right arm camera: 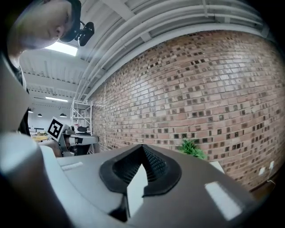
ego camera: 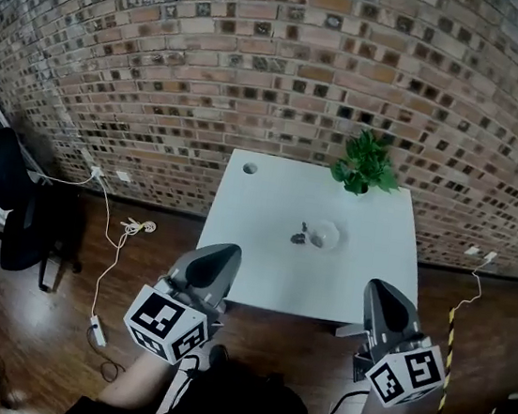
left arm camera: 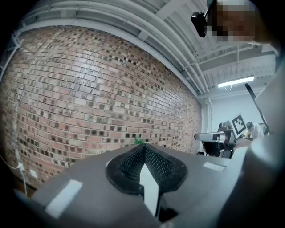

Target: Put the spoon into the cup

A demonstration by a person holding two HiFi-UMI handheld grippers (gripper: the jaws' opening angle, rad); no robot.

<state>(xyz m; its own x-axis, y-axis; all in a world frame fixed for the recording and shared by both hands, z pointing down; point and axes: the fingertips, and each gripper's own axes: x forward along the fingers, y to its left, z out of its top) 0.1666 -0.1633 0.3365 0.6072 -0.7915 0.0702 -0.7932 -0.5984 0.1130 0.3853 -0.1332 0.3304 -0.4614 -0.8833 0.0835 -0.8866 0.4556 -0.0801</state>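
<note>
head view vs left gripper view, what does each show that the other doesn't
Only the head view: the white table with the cup and the spoon beside it, and the wooden floor. Only the left gripper view: ceiling beams, a strip light, and a close look at the left gripper's shut, empty jaws. Both: the brick wall, the plant, the right gripper.
</note>
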